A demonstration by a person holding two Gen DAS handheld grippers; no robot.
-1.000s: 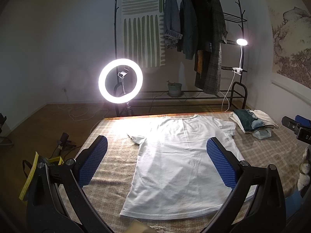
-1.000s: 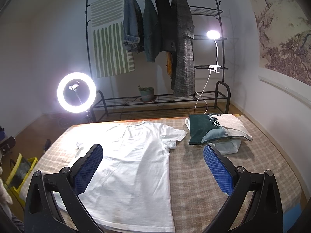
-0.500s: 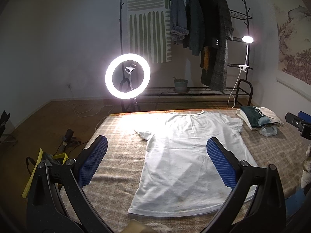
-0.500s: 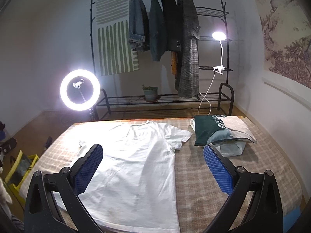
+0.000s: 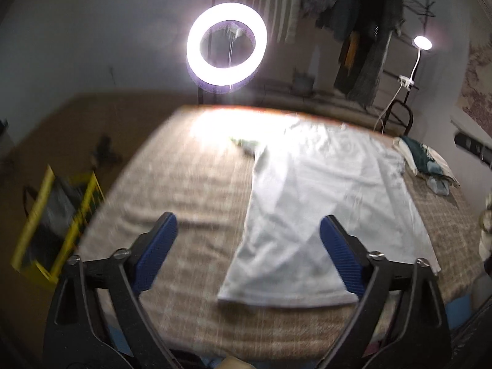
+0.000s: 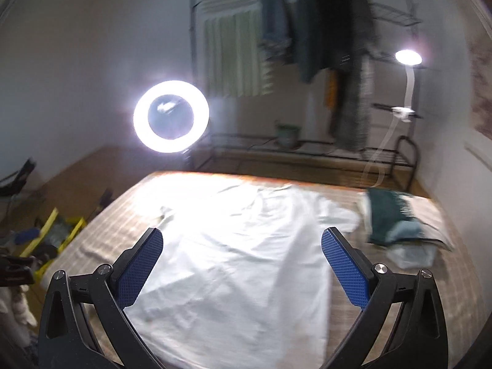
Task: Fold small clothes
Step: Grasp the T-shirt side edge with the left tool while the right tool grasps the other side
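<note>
A white T-shirt (image 5: 323,200) lies flat on the checked bed cover (image 5: 184,184), collar at the far edge. My left gripper (image 5: 247,227) hovers above the shirt's near left hem corner. Its blue pads (image 5: 156,246) stand wide and are closing, with nothing pressed between them. In the right wrist view the T-shirt (image 6: 240,261) fills the middle. My right gripper (image 6: 243,236) is open over the shirt's body and holds nothing. Both views are blurred by motion.
A pile of folded clothes (image 5: 427,160) sits at the cover's far right, beside the shirt's right sleeve (image 6: 338,215). A lit ring light (image 5: 226,44), a clothes rack (image 6: 307,46) and a lamp (image 6: 408,57) stand beyond the bed. A yellow-edged bag (image 5: 55,215) lies on the floor at the left.
The left gripper has dropped and swung left toward the shirt's near left corner, its jaws a little narrower. The right gripper has shifted left over the shirt. Both views have gone blurry.
</note>
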